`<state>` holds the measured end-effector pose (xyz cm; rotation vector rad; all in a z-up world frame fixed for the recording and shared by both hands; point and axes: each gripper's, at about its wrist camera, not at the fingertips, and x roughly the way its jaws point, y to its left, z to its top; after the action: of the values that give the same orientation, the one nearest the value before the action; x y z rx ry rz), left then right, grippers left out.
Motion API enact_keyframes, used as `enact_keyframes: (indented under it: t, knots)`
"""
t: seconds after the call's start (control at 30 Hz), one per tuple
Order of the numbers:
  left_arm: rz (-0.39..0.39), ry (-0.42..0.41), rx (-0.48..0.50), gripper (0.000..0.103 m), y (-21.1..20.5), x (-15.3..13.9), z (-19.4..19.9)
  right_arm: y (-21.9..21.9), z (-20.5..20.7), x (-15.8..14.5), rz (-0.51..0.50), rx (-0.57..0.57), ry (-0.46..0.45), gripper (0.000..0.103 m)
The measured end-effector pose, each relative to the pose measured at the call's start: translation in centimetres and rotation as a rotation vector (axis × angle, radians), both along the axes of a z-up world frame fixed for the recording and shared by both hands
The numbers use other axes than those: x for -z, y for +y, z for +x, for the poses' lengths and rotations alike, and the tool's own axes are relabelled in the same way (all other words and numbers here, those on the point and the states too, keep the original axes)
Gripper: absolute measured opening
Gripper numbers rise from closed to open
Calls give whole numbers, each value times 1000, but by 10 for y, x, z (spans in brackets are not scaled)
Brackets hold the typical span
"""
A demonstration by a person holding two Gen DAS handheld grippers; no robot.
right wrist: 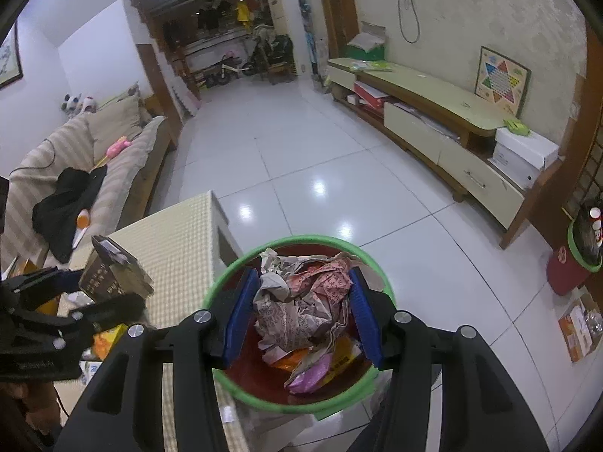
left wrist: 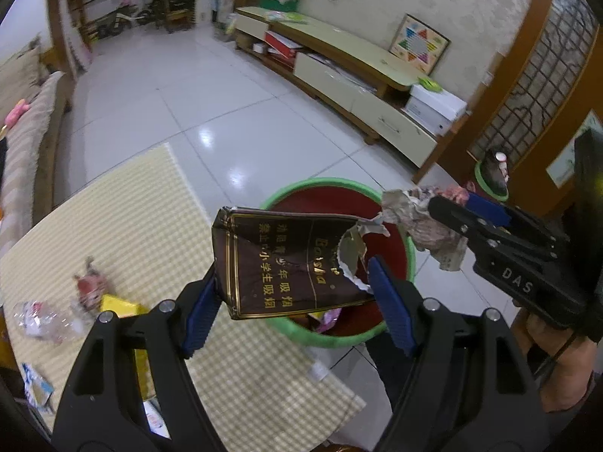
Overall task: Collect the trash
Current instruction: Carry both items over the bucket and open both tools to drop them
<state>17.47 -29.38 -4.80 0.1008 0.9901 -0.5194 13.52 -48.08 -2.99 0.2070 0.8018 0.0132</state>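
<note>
A torn brown packet (left wrist: 286, 263) is clamped in the left gripper (left wrist: 294, 293). Crumpled paper (right wrist: 301, 301) is pinched by the right gripper (right wrist: 301, 309) above the bin (right wrist: 226, 278) (green-rimmed).

Two grippers, left (left wrist: 294, 293) and right (right wrist: 297, 309). One torn brown packet (left wrist: 279, 263). One crumpled paper wad (right wrist: 301, 301). Two green-rimmed bins, near (right wrist: 226, 282) and far (right wrist: 576, 248). One checked table (left wrist: 124, 218). One sofa (right wrist: 75, 158). One board game (right wrist: 501, 79).
</note>
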Motion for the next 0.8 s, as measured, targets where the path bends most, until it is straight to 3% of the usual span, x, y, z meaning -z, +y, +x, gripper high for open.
enact_keyframes:
  t: [0.57,0.77,0.8]
  knots:
    - [20,79,69,73,-32,44,17,-18,33,32,44,15,35,48]
    - [15,102,86,73,-35,51,22,-21,40,36,46,8,41,57]
    - [18,105,87,77,-35,52,21,-21,40,36,48,10,42,62]
